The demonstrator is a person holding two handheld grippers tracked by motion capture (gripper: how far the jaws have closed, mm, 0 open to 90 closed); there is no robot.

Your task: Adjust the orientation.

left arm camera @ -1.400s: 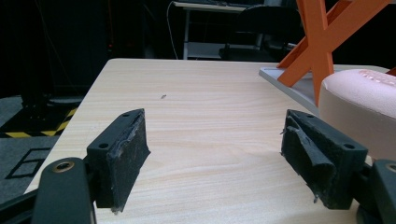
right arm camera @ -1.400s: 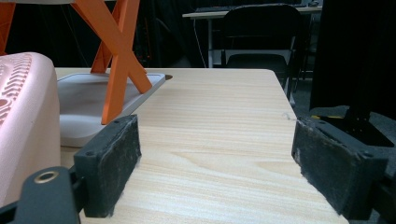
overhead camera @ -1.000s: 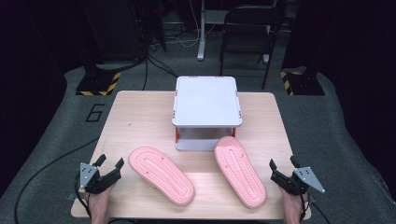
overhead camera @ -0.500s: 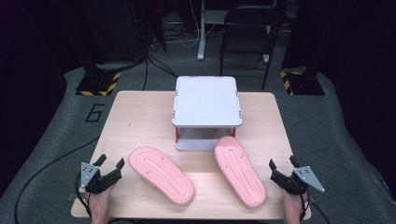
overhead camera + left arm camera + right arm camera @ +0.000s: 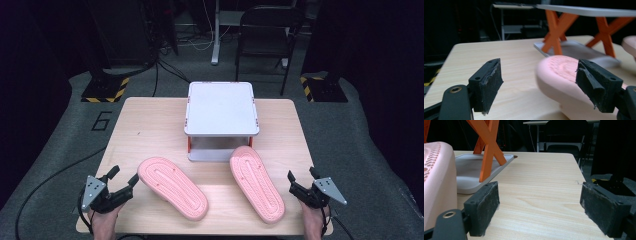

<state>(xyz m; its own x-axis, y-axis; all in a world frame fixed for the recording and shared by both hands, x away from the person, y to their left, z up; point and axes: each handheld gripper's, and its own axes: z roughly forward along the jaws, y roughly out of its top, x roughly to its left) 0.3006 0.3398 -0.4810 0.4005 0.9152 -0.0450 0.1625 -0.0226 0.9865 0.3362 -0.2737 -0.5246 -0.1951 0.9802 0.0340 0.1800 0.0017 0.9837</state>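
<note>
Slippers: left slipper point(image 5: 173, 186) and right slipper point(image 5: 256, 182), sole-up on the wooden surface point(image 5: 150, 125) before the white two-tier rack point(image 5: 221, 107), both untouched. Nothing grasped yet; likely all the work left. Long axes splayed, far ends leaning toward each other. Left claw point(image 5: 124, 182) wide open, empty, just beside its slipper; right claw point(image 5: 300, 181) open, empty, near the other.

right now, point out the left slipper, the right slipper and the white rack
left slipper point(image 5: 172, 187), high view, middle of its ribbed footbed
right slipper point(image 5: 256, 183), high view, middle of its footbed
white rack point(image 5: 221, 107), high view, centre of its top shelf
</note>
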